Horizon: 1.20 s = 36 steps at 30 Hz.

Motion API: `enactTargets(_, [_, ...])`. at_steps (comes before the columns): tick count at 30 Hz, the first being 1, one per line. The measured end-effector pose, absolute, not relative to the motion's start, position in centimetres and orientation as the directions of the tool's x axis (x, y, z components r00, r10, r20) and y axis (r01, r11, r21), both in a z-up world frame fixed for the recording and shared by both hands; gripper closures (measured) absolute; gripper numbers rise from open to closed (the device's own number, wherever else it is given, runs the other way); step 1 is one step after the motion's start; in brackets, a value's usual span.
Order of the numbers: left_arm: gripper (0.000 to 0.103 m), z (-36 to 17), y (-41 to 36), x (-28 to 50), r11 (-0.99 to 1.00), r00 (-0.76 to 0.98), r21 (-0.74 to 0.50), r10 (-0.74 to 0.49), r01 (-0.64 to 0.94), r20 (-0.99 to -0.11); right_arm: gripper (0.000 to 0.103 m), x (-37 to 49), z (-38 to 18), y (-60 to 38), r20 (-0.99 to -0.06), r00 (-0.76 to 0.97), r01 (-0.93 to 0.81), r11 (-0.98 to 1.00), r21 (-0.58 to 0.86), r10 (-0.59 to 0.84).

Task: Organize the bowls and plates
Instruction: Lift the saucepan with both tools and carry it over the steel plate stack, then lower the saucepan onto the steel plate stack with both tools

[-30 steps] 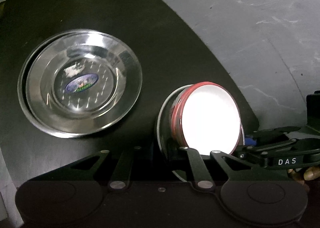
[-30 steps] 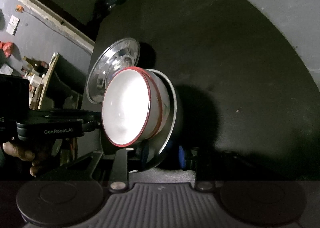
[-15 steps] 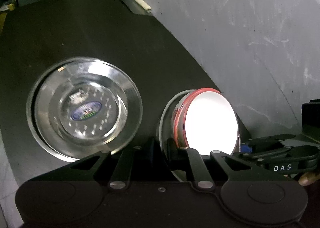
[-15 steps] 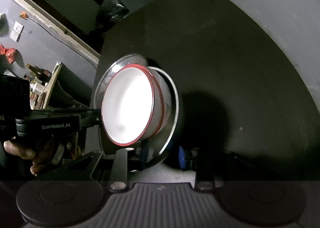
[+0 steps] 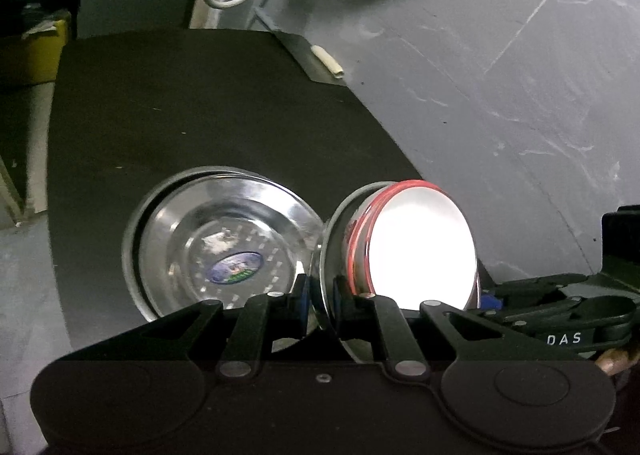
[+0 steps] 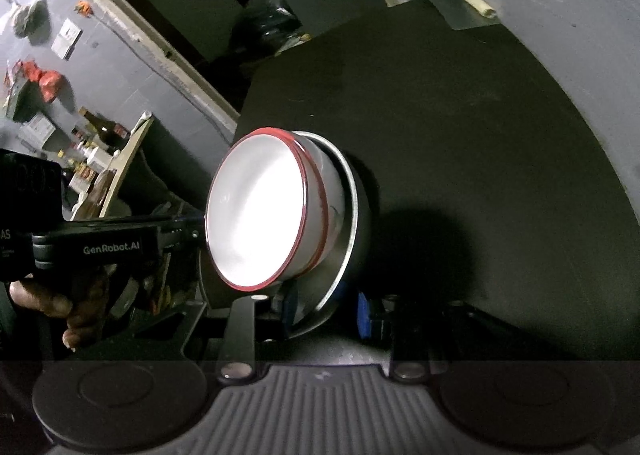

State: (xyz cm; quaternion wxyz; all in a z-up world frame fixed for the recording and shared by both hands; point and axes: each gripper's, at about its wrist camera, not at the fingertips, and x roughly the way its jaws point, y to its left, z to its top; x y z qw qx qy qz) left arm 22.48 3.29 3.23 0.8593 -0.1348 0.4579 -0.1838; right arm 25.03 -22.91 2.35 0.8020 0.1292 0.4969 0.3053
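Lifted since earlier: round steel plate (image 5: 326,255) carrying red-rimmed white bowl (image 5: 420,251), pinched by left gripper (image 5: 320,295) and right gripper (image 6: 326,307); "DAS", "GenRobot.AI" readable at 3 and 9 o'clock.

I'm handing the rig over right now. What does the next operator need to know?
Left gripper: shut on the near rim of a steel plate.
Right gripper: shut on the same plate's opposite edge.
The plate is held tilted above the black table, with the red-rimmed bowl sitting on it.
The plate stack lies on the table just beside it.
Done: plate and bowl picked up together.
Left: probably level the plate, set it down, and sort the bowl from the plates.
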Motion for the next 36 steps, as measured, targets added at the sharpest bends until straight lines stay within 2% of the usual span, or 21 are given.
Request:
enactTargets(15, [0.093,3.2,5.9,22.4,0.916,0.565,-0.390,-0.370,0.091,-0.737,0.069,28.2,3.1,-19.0,-0.729,0.245,-0.467,0.737,0.489,0.639])
enactTargets(36, [0.093,0.9,8.0,24.5,0.923,0.551,-0.384,-0.328,0.015,-0.768,0.069,31.0,1.7,-15.9,-0.753,0.193,-0.482,0.729,0.487,0.630])
